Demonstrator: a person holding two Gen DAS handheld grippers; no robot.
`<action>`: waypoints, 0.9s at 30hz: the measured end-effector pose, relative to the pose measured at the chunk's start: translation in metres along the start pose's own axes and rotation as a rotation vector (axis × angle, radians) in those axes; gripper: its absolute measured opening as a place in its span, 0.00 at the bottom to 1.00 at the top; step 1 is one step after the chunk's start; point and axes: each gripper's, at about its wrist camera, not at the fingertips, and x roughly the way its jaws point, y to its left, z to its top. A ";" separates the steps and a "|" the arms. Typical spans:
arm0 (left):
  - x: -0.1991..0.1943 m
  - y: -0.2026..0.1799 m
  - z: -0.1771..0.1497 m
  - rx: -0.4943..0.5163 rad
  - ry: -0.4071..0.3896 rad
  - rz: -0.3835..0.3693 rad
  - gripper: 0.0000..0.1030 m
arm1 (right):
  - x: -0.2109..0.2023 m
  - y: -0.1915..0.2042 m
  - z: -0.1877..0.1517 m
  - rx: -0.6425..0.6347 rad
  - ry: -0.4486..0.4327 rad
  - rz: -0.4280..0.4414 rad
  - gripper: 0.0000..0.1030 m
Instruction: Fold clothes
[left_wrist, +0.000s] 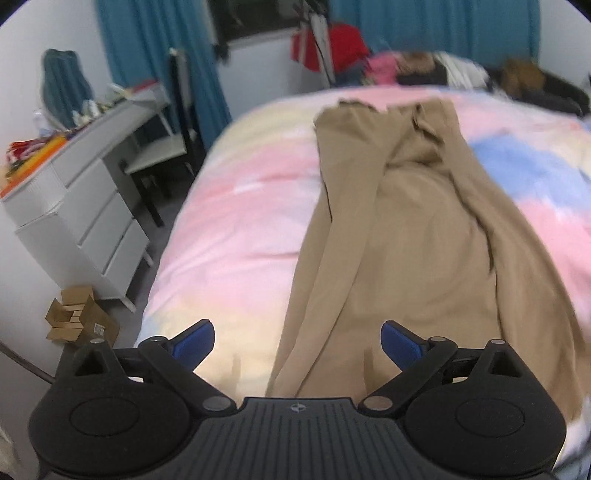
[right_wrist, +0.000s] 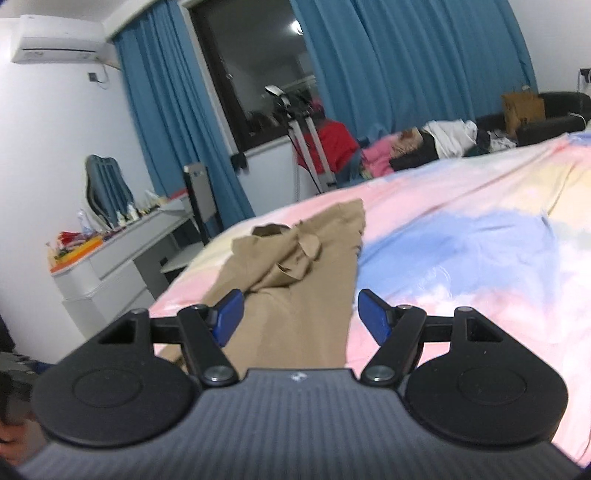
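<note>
Your left gripper (left_wrist: 297, 341) hangs with its blue-padded jaws spread wide, nothing between them. Directly beneath and ahead lies the near end of the tan, soft-fabric trousers (left_wrist: 399, 229), laid lengthwise on the pastel pink-blue-yellow quilt (left_wrist: 236, 221). The near edge of the cloth sits between the fingers, slightly toward the right finger.

Your right gripper (right_wrist: 299, 314) is likewise spread and empty, above the same trousers (right_wrist: 303, 284). Their right edge runs just inside its right finger; bare quilt (right_wrist: 461, 251) lies to that side.

Long axis: straight away from both grippers, from the near end under the jaws to a rumpled, bunched end far ahead. That far bunch looks uneven; which end is the waistband, I cannot tell.

Judgement: both hands sit at the near end, so the coming move likely means pinching the near corners and carrying them forward along that axis. Neither arm is clearly closer.

Beyond the bed: a heap of mixed clothes (right_wrist: 424, 147) and blue curtains (right_wrist: 406, 55).
</note>
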 end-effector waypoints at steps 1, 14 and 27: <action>0.001 0.005 -0.001 0.003 0.024 0.000 0.95 | 0.002 -0.002 0.000 0.011 0.007 0.004 0.69; 0.023 0.052 -0.012 -0.086 0.241 -0.135 0.62 | 0.017 -0.012 -0.007 0.063 0.084 0.010 0.69; -0.063 -0.032 0.002 0.236 0.054 -0.240 0.02 | 0.030 -0.015 -0.020 0.078 0.212 -0.005 0.69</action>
